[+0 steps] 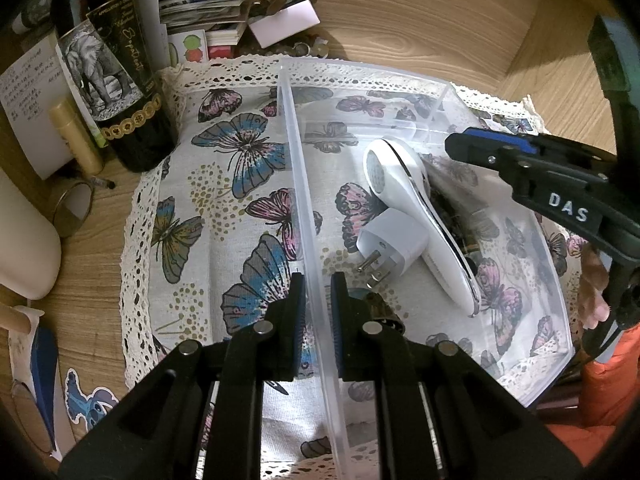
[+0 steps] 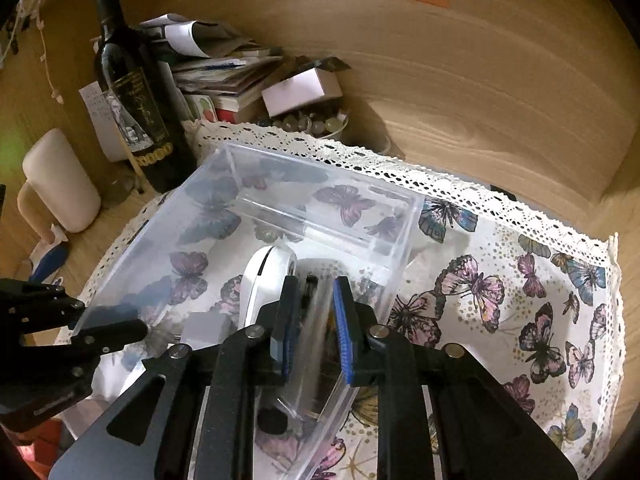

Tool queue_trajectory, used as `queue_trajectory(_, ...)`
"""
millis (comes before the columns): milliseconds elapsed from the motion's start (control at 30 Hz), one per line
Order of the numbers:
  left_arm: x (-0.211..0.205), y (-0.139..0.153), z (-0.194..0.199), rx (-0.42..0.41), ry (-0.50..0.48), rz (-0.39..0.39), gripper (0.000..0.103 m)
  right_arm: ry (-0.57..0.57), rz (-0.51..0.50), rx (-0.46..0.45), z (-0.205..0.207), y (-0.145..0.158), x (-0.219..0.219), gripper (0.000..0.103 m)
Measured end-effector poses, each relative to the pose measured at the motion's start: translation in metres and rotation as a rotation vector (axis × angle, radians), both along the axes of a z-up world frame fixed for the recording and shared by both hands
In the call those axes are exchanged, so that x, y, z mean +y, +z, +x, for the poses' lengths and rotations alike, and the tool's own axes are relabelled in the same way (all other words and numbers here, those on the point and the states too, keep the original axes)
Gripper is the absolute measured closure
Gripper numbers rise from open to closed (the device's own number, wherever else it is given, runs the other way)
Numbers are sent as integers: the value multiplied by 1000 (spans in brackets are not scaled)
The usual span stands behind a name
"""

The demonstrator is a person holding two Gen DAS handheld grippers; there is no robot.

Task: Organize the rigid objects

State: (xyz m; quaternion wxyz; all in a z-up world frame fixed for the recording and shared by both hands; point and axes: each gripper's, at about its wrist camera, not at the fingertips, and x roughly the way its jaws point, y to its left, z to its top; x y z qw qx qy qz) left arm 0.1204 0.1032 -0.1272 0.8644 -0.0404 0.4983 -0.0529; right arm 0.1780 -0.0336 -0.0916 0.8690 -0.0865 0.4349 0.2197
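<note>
Left gripper [image 1: 319,300] pinches the clear bin [image 1: 520,392] wall at its 6 o'clock edge. Inside: white handheld device [image 1: 416,208] at centre, white plug [image 1: 390,240] touching it at 8 o'clock. Right gripper [image 2: 314,320], fingers slightly spread, straddles a blurred dark object, maybe released.

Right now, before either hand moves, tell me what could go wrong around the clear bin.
The left tongs pinch the clear bin by its thin side wall; a pull could tip it and slide the white handheld device and plug adapter. The wine bottle stands at the edge of the cloth; dragging the cloth might topple it. The right tongs hang over the device and could strike it.
</note>
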Motion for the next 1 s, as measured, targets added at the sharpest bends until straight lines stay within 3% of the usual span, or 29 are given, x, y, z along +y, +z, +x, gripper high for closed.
queue_trajectory(67, 0, 0, 0, 3, -1, -1, 92, -3, 8, -7, -1, 3, -2, 77)
queue_trajectory(233, -1, 8, -3, -22, -3, 27, 92, 7, 39, -31, -11, 16, -8, 74)
queue_trajectory(400, -1, 31, -13, -108, 20, 76, 92, -5, 73, -108, -30, 36, -16, 46)
queue_trajectory(533, -4, 55, -24, -212, 38, 86, 59, -18, 94, -183, -50, 55, -24, 28)
queue_trajectory(567, -6, 63, -29, -251, 43, 90, 54, -26, 101, -206, -55, 60, -27, 20)
queue_trajectory(633, -11, 77, -39, -322, 48, 105, 48, -45, 111, -256, -67, 69, -33, 16)
queue_trajectory(767, -21, 102, -61, -470, 60, 98, 23, -73, 131, -322, -87, 85, -45, 0)
queue_trajectory(867, -30, 115, -77, -577, 80, 107, 9, -84, 155, -367, -103, 94, -55, 0)
queue_trajectory(1000, -39, 126, -96, -662, 86, 84, 4, -100, 167, -422, -122, 103, -64, 0)
